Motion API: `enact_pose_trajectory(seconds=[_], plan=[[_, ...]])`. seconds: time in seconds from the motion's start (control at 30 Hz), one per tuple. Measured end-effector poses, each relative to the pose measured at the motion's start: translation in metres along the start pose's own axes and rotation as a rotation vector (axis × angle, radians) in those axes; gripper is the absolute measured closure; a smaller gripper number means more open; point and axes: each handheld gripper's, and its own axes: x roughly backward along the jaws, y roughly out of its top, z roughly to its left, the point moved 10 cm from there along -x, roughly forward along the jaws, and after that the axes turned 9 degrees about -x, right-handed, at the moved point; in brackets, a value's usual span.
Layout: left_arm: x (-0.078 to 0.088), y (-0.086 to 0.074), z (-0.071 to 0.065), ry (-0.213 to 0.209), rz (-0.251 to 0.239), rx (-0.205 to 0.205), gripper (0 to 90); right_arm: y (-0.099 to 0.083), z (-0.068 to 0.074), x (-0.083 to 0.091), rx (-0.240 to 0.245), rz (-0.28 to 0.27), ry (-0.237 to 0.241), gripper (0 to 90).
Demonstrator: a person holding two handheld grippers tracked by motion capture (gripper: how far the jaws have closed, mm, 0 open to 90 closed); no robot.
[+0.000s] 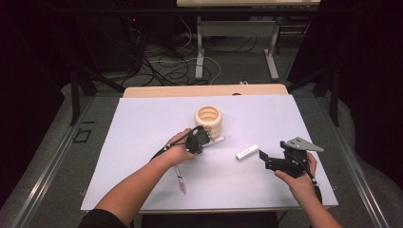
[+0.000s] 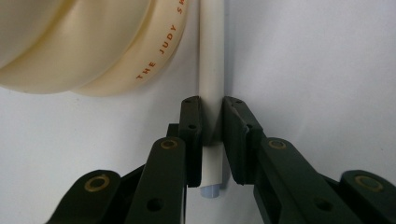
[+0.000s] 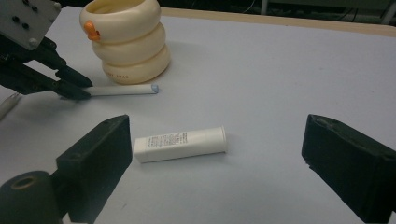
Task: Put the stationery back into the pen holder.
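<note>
We are clamping left gripper on the white pen beside the cream holder mid-desk | right gripper gaping wide | risk: pen nudging holder when lifting.

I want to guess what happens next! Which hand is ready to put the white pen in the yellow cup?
The left. Its gripper is shut on the white pen, right beside the yellow cup. The right gripper stands open, apart, facing the white tube.

Pen lies just before the holder; tube right of both.
</note>
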Motion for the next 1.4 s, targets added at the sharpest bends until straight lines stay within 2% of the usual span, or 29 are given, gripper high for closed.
enact_pose_trajectory(seconds=[0.1, 0.27, 0.43, 0.5, 0.57, 0.83, 1.03, 1.17, 1.4], plan=[[0.0, 0.0, 0.0, 0.005, 0.004, -0.011, 78.6, 0.0, -0.001, 0.001, -0.001, 0.002, -0.002, 8.8], [0.001, 0.0, -0.001, 0.006, 0.005, -0.007, 78.7, 0.001, -0.002, 0.001, -0.005, -0.003, -0.01, 9.2], [0.003, 0.002, -0.002, 0.011, -0.017, 0.004, 78.7, 0.001, -0.003, 0.001, -0.015, 0.004, -0.008, 10.8], [0.005, 0.003, -0.003, 0.006, -0.029, 0.011, 78.7, 0.0, -0.002, 0.001, -0.04, 0.011, -0.012, 13.2], [0.007, 0.004, -0.003, 0.008, -0.04, 0.013, 78.7, -0.001, -0.001, 0.001, -0.034, 0.026, -0.008, 14.7], [0.017, 0.009, -0.004, 0.009, -0.117, 0.072, 78.7, -0.002, 0.007, -0.001, -0.003, 0.033, 0.006, 14.7], [0.027, 0.012, -0.004, 0.009, -0.163, 0.114, 78.7, -0.004, 0.013, -0.002, -0.02, 0.048, 0.034, 15.1], [0.033, 0.013, -0.004, 0.002, -0.204, 0.155, 78.7, -0.004, 0.021, -0.003, -0.011, 0.05, 0.058, 15.2], [0.046, 0.02, -0.004, -0.01, -0.288, 0.25, 78.7, -0.004, 0.031, -0.005, -0.041, 0.055, 0.081, 15.2]])
